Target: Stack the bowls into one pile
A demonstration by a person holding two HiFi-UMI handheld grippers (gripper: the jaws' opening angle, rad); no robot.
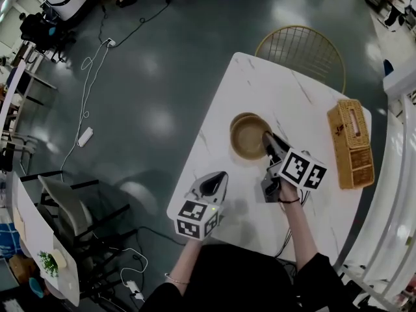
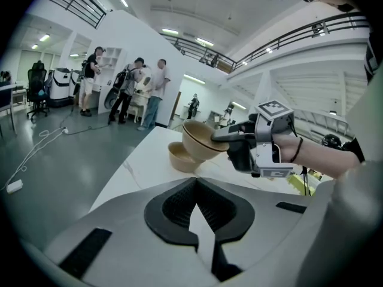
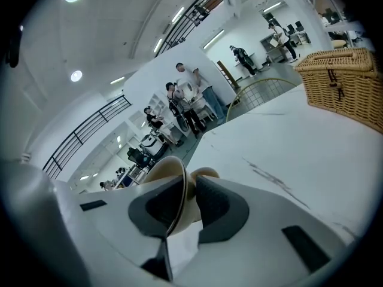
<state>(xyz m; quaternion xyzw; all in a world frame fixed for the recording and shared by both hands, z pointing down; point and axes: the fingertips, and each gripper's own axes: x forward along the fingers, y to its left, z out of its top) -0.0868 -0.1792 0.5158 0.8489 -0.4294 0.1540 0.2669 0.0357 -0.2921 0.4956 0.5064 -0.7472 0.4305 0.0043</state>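
Note:
Two tan bowls are on the white marble table [image 1: 221, 103]. My right gripper [image 1: 268, 142] is shut on the near rim of one bowl [image 1: 250, 138] and holds it tilted above the table. That bowl overlaps the second bowl [image 1: 242, 117], which rests on the table just beyond it. From the left gripper view, the lifted bowl [image 2: 200, 139] hangs over the lower bowl [image 2: 178, 158]. In the right gripper view the rim [image 3: 170, 181] runs between the pads. My left gripper [image 1: 220, 175] hovers near the table's front left, shut and holding nothing.
A wicker basket [image 1: 351, 142] stands at the table's right edge. A gold wire chair [image 1: 302, 47] sits behind the far edge. Cables and chairs lie on the grey floor at left. Several people stand far off in the hall.

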